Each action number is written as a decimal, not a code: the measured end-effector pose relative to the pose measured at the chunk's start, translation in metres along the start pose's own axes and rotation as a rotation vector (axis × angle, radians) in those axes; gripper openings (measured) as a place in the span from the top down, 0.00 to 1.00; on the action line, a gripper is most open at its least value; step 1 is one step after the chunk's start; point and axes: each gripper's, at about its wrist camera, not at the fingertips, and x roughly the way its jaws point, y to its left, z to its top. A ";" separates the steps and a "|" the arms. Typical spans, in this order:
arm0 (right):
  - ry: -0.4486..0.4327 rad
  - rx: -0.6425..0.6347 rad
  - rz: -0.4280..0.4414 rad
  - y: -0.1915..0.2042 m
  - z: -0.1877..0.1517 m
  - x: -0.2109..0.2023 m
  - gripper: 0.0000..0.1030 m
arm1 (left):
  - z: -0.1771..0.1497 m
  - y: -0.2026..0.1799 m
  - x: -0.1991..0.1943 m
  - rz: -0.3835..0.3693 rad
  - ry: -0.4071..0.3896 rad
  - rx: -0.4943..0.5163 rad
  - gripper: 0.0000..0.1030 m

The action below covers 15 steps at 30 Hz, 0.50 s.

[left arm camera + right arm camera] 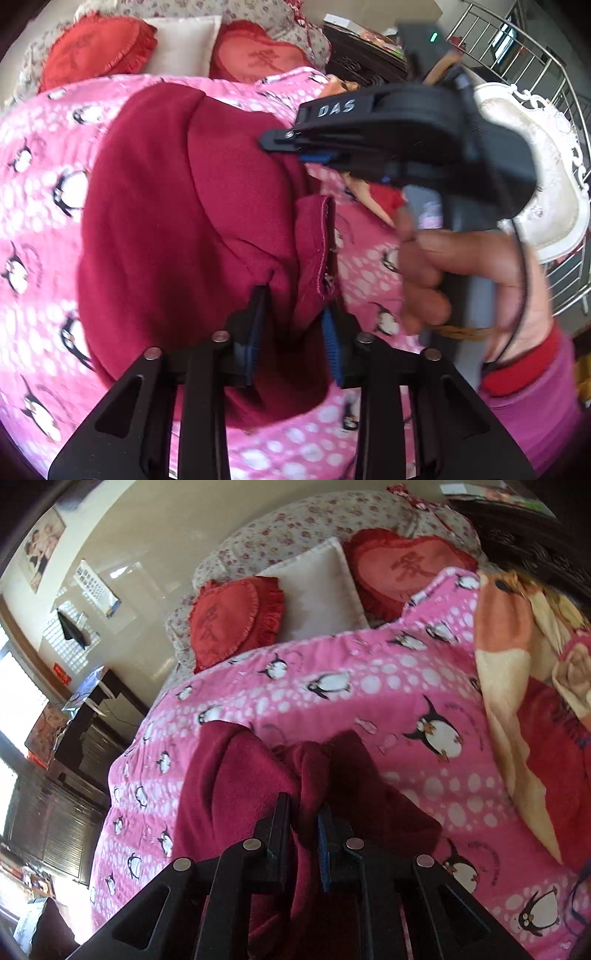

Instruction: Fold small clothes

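The pink penguin blanket (33, 206) fills both views, covering the bed. Only the right wrist view shows the room at nine o'clock: a dark cabinet (66, 834) and a wall calendar (96, 587), plus a peach and red blanket (517, 686) bunched at three o'clock. Only the left wrist view shows the right gripper (280, 142) from outside, held in the person's right hand (450, 273), with a white ornate chair (535, 184) and a metal railing (517, 48) behind at two o'clock.

The maroon garment (177, 221) lies on the blanket at centre. A bunched fold of it rises between the left gripper (293, 314) jaws at six o'clock, which are clamped on it (blue pads (255, 332) press the cloth). In the right wrist view, the right gripper's jaws likewise pinch a gathered ridge of the garment at six o'clock.

Two red heart cushions (229, 624) and a cream pillow (325, 590) sit at twelve o'clock.
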 end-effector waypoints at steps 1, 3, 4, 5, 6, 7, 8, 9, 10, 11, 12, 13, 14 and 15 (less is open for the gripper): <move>-0.001 0.042 0.017 -0.009 -0.003 0.000 0.88 | 0.000 -0.004 -0.005 -0.022 0.004 0.005 0.64; -0.019 0.102 0.049 -0.021 -0.005 -0.010 0.78 | 0.002 -0.010 -0.021 -0.092 0.009 0.038 0.57; -0.039 0.110 0.063 -0.023 -0.005 -0.019 0.77 | 0.001 -0.012 -0.033 -0.112 0.000 0.059 0.57; -0.054 0.105 0.069 -0.022 -0.006 -0.026 0.69 | -0.001 -0.012 -0.045 -0.108 -0.019 0.076 0.57; -0.070 0.091 0.077 -0.020 -0.007 -0.035 0.56 | -0.004 -0.008 -0.056 -0.092 -0.038 0.092 0.56; -0.090 0.070 0.087 -0.014 -0.009 -0.044 0.50 | -0.009 0.000 -0.068 -0.072 -0.052 0.104 0.56; -0.101 0.043 0.096 -0.007 -0.011 -0.050 0.44 | -0.012 0.005 -0.077 -0.033 -0.070 0.117 0.56; -0.101 0.017 0.099 -0.001 -0.014 -0.054 0.42 | -0.016 0.010 -0.083 0.019 -0.088 0.126 0.56; -0.088 -0.010 0.096 0.004 -0.017 -0.054 0.42 | -0.023 0.011 -0.086 0.062 -0.097 0.133 0.56; -0.070 -0.028 0.093 0.009 -0.021 -0.053 0.42 | -0.025 0.017 -0.086 0.110 -0.097 0.134 0.56; -0.050 -0.037 0.091 0.013 -0.023 -0.048 0.42 | -0.028 0.023 -0.083 0.141 -0.087 0.124 0.56; -0.036 -0.042 0.087 0.012 -0.027 -0.044 0.42 | -0.032 0.028 -0.079 0.170 -0.074 0.109 0.56; -0.018 -0.049 0.079 0.014 -0.030 -0.039 0.42 | -0.034 0.029 -0.077 0.192 -0.065 0.101 0.56; -0.006 -0.058 0.071 0.015 -0.034 -0.035 0.42 | -0.038 0.032 -0.073 0.212 -0.058 0.096 0.56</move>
